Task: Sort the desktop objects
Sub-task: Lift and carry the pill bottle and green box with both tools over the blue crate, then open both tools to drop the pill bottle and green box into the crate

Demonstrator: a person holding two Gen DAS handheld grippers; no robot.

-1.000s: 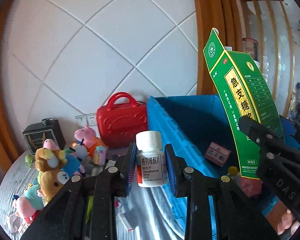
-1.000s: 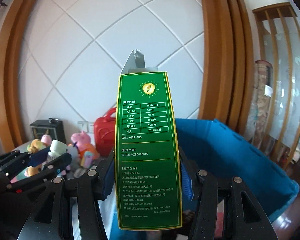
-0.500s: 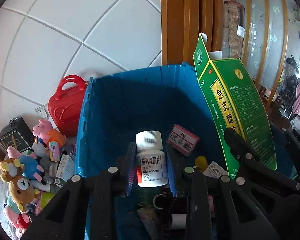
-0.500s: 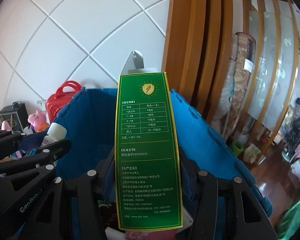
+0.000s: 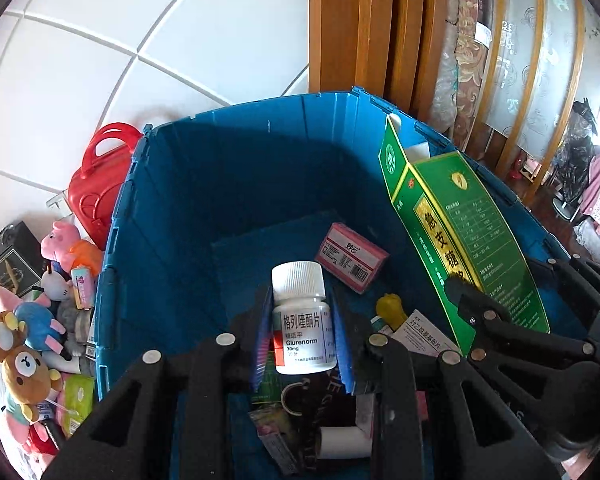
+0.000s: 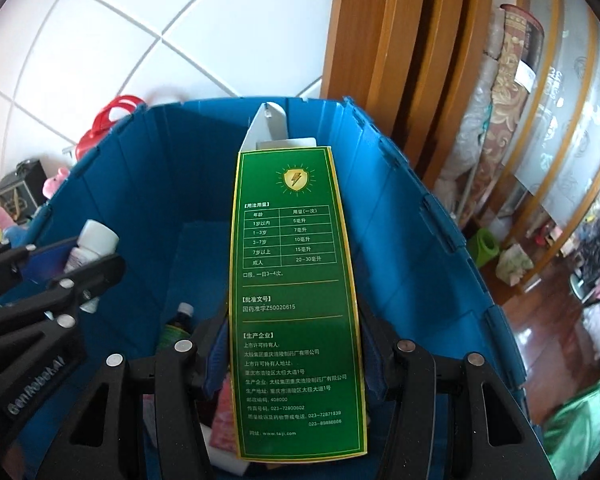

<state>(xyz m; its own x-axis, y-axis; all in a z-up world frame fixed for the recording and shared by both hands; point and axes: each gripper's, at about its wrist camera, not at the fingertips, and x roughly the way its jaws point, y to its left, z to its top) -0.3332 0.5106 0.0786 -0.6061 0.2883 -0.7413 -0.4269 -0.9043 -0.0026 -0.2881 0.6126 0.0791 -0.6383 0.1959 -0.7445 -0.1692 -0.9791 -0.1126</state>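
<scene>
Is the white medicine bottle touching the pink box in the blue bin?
Apart. The left wrist view shows blue bin floor between the white bottle, held above, and the pink box.

The bottle [image 5: 300, 320] and the left gripper's fingers [image 5: 342, 344] hide part of the bin [image 5: 204, 184] floor. A dark item [image 5: 300, 396] below the bottle is mostly covered; what it is cannot be told. In the right wrist view the green box [image 6: 294, 304] blocks the bin's middle, and only the neck of a small bottle [image 6: 184, 314] shows. The toys [image 5: 32, 336] run off the left edge.
</scene>
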